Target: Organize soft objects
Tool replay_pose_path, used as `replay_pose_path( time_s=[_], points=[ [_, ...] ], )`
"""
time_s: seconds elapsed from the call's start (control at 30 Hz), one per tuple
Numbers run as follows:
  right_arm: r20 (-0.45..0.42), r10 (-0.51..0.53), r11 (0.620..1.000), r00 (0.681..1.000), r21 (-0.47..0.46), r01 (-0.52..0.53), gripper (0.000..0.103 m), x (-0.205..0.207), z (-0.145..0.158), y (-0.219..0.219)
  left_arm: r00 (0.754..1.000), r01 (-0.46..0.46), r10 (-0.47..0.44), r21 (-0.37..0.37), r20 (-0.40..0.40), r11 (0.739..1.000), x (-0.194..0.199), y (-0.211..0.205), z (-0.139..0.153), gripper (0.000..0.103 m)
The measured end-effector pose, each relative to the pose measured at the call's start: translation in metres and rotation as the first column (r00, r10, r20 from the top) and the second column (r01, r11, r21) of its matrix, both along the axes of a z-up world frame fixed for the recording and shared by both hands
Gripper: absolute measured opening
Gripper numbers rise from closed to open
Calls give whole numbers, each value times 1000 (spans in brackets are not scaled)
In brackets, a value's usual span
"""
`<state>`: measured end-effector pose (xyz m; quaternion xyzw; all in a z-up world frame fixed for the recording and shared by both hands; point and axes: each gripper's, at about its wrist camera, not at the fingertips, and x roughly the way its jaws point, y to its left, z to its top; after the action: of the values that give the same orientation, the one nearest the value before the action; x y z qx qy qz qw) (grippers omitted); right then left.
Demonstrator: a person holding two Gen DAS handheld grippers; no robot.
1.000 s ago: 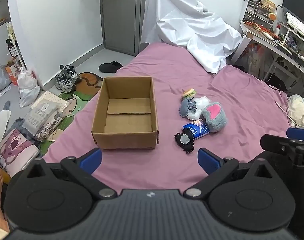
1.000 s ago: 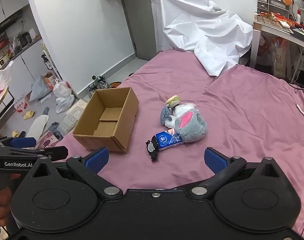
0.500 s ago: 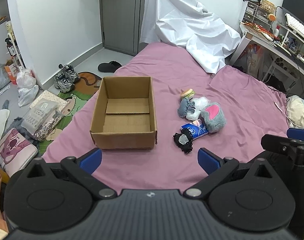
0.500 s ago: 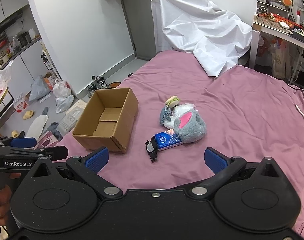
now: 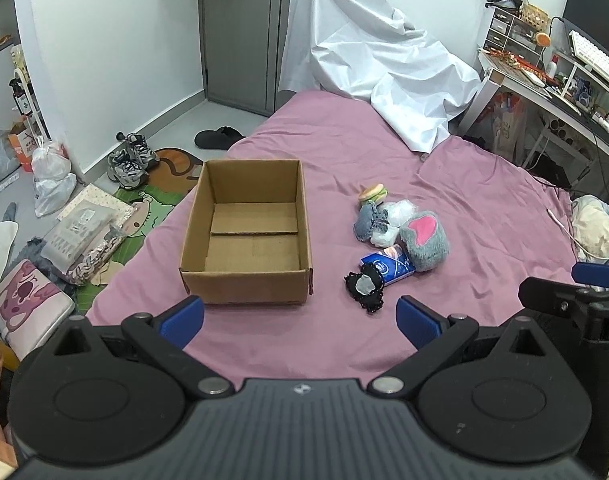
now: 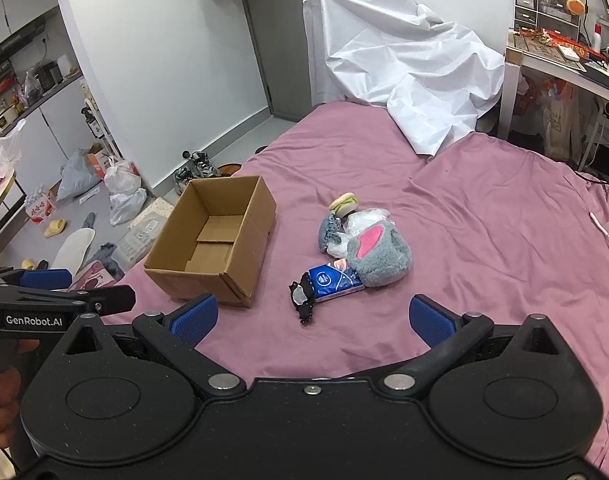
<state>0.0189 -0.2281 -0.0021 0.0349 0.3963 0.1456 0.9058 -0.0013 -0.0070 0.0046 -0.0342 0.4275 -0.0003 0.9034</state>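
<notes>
1. Left tongs (image 5: 300, 320) and right tongs (image 6: 312, 316) both hover above the near edge of a bed (image 5: 484, 200) covered in a purple sheet, blue fingertips spread wide apart with nothing between them.
2. An open cardboard box (image 5: 246, 240) sits on the bed near its left side; nothing is visible inside it.
3. To the right of the box, apart from it, lies a cluster of soft things: a grey plush with a pink patch (image 5: 424, 240), a small burger-shaped toy (image 5: 373, 193), a grey fabric piece (image 5: 369, 222), crinkled clear plastic (image 5: 398, 216), a blue tissue pack (image 5: 390, 266) and a black lacy item (image 5: 366, 286) (the last two touch).
4. Only the left wrist view shows the floor mat with a cartoon print (image 5: 144, 208) and black slippers (image 5: 220, 138) beside the bed.
5. Only the right wrist view shows a kitchen counter (image 6: 32, 96) at far left, and the left tongs' side with its "GenRobot.AI" label.
6. Compared with a second ago, the box and cluster lie as before; both views have shifted only slightly.
</notes>
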Motion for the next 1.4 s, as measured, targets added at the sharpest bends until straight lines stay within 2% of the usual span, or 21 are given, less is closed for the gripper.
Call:
replay_pose_path(
  time_s=[0.9, 1.4],
  points=[
    [6, -13, 1000, 1000, 1, 13, 103, -3, 1, -3, 1000, 13, -13, 1, 0, 1000, -8, -4, -3, 102],
    [-2, -17, 1000, 1000, 17, 17, 103, 3, -3, -9, 1000, 14, -14, -6, 1, 1000, 4, -11, 0, 101]
  ],
)
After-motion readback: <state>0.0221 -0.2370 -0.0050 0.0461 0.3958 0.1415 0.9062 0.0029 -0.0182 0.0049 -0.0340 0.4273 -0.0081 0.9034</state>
